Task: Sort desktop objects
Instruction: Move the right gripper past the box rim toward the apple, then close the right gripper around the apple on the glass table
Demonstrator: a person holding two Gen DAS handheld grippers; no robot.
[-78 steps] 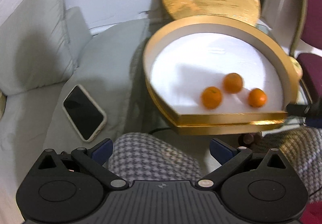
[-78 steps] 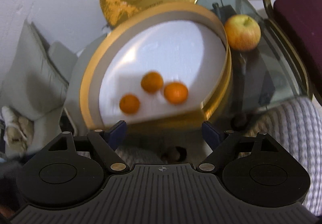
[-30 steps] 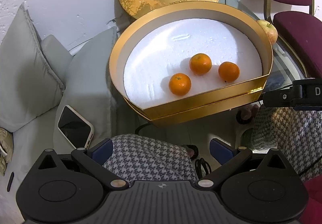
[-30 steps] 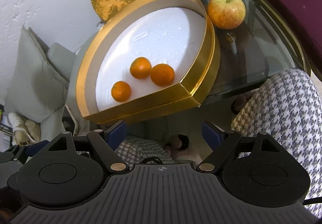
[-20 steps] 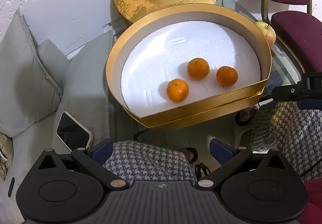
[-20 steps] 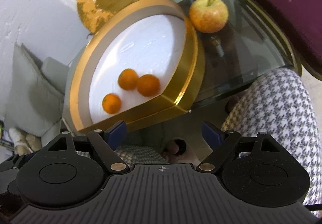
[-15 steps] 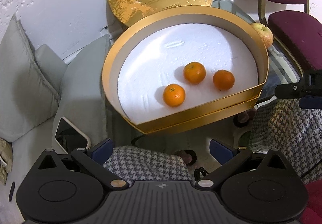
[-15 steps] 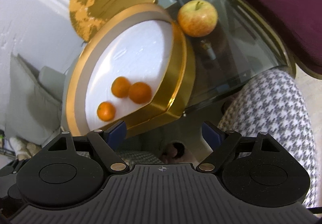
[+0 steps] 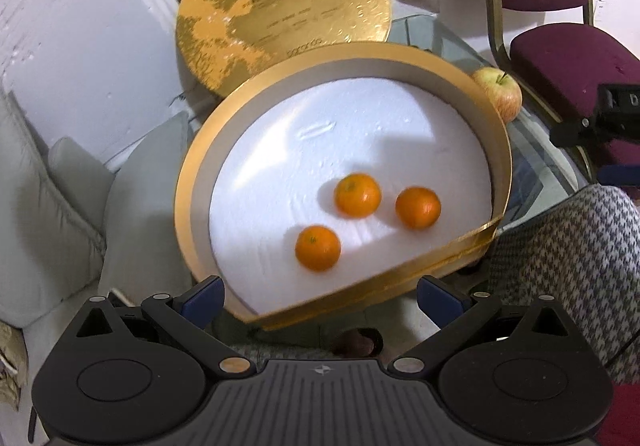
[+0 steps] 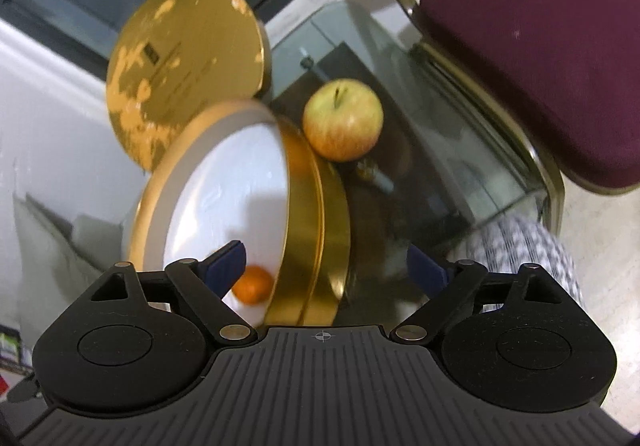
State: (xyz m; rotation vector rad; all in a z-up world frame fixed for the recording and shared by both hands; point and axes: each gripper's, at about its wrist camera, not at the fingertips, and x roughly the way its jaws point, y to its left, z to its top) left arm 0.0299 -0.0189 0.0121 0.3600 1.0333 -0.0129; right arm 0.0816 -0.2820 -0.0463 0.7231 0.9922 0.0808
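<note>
swinging right since a moment ago, my right gripper [image 10: 326, 260] now looks past the box toward the apple, while my left gripper [image 9: 320, 296] has drawn closer over the box. both are spread wide and hold nothing.

nearest me, the round gold gift box with a white foam floor [image 9: 200, 181] holds three small orange mandarins [image 9: 318, 248], loose and apart. beyond its far right rim sits the yellow-red apple [image 10: 342, 119] on the glass tabletop [image 10: 448, 149], just beside the box wall, ahead of the right gripper and slightly up; that side is nearer, i judge. furthest back, the gold round lid [image 9: 284, 11] leans upright against the wall.

from the left view the rim cuts off the apple; the right view is blurred and shows one mandarin.
</note>
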